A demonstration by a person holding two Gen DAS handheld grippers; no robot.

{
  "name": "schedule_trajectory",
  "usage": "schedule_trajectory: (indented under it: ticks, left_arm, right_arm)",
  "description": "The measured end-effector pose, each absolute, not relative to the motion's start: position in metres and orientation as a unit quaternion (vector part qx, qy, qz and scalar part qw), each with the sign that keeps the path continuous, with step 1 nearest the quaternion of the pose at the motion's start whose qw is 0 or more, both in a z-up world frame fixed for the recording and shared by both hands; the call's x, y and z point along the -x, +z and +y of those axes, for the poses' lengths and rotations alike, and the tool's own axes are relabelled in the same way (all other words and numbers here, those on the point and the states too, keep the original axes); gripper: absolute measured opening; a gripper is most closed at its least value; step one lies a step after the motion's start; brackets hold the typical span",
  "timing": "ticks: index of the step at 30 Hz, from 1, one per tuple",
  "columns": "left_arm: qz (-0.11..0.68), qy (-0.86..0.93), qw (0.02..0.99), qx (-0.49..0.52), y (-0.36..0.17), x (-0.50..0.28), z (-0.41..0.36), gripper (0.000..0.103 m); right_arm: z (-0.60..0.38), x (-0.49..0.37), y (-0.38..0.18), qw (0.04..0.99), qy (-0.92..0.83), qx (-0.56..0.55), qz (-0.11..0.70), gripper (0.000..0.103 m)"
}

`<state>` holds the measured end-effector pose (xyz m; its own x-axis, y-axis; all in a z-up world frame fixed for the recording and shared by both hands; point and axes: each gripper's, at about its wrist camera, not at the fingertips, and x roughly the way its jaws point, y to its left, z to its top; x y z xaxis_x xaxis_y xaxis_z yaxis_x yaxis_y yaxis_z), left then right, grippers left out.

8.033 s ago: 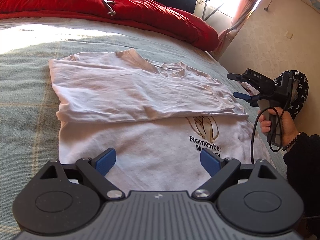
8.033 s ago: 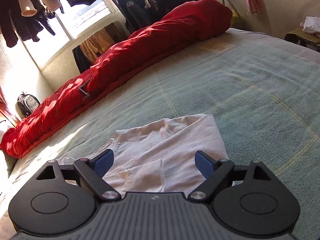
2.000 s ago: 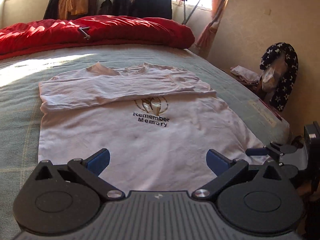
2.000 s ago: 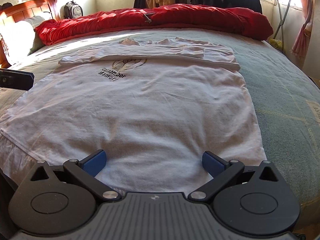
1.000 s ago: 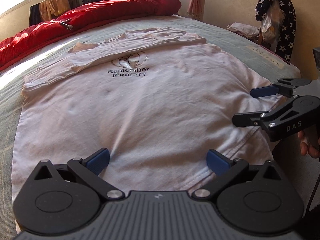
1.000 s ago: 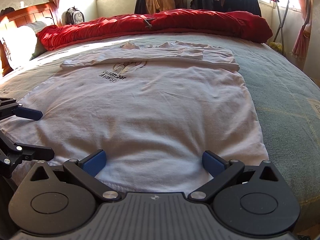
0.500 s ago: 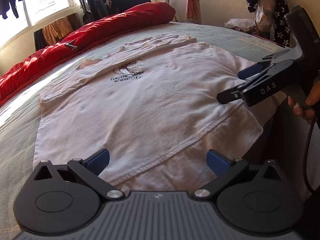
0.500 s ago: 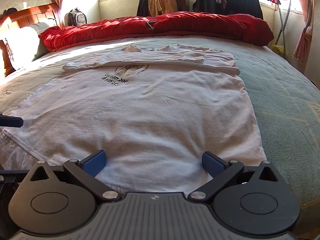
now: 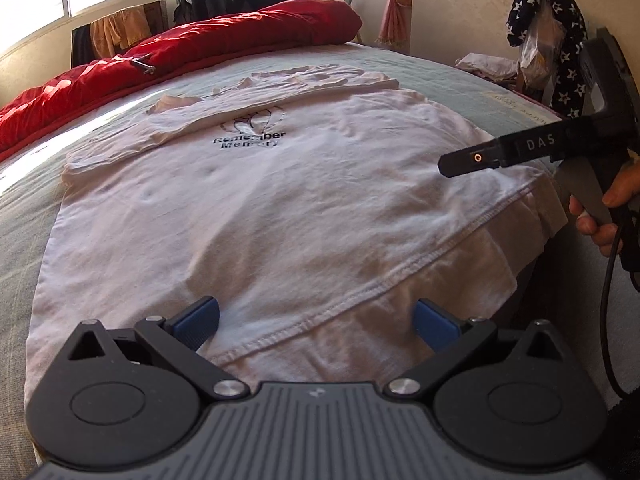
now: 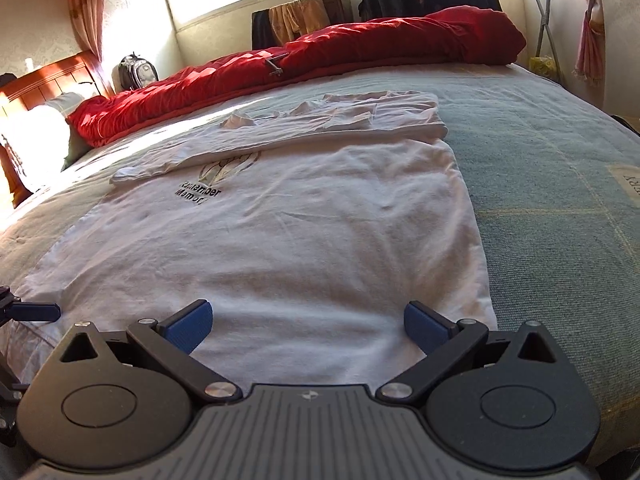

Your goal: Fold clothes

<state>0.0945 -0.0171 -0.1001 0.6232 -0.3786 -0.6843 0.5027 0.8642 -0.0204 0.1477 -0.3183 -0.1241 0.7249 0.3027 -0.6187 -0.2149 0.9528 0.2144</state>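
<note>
white t-shirt spread on the bed, both claws wide

left wrist view: the left gripper (image 9: 316,318) hangs low over the near hem of the white t-shirt (image 9: 260,208), its blue pads wide apart and holding nothing. the t-shirt lies flat on the grey-green bedspread (image 9: 24,216), print facing up, with its top part and sleeves folded across along the far edge. the hem sags over the near side of the bed. to the right, the right gripper (image 9: 472,162) reaches in above the shirt's right hem corner, gripped by a hand (image 9: 608,212). a red duvet (image 9: 180,60) is bunched along the far side of the bed.

right wrist view: the right gripper (image 10: 306,324) sits just above the near hem, fingers spread wide, nothing between them. the t-shirt (image 10: 300,232) fills the middle of the bedspread (image 10: 560,184). one blue pad of the left gripper (image 10: 36,312) shows at the left edge beside the shirt's left hem corner. the red duvet (image 10: 320,56) lies beyond.
</note>
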Motion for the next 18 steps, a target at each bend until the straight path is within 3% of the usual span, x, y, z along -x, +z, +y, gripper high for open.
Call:
schedule_trajectory:
  ticks: [6,12,18]
  left_arm:
    - [0.367,-0.249,0.896,0.007,-0.098,-0.107,0.002,0.102]
    - [0.36,-0.231,0.898,-0.097,-0.104,-0.102,-0.022,0.102]
    - [0.36,-0.253,0.89,-0.116,-0.098,-0.102,-0.016,0.102]
  right_arm:
    - [-0.314,-0.139,-0.125,0.931,0.133,-0.018,0.34,0.103]
    - [-0.316,-0.145,-0.109,0.927,0.127,-0.018,0.351,0.103]
    - [-0.325,-0.143,-0.069,0.938,0.132,0.041,0.317,0.103]
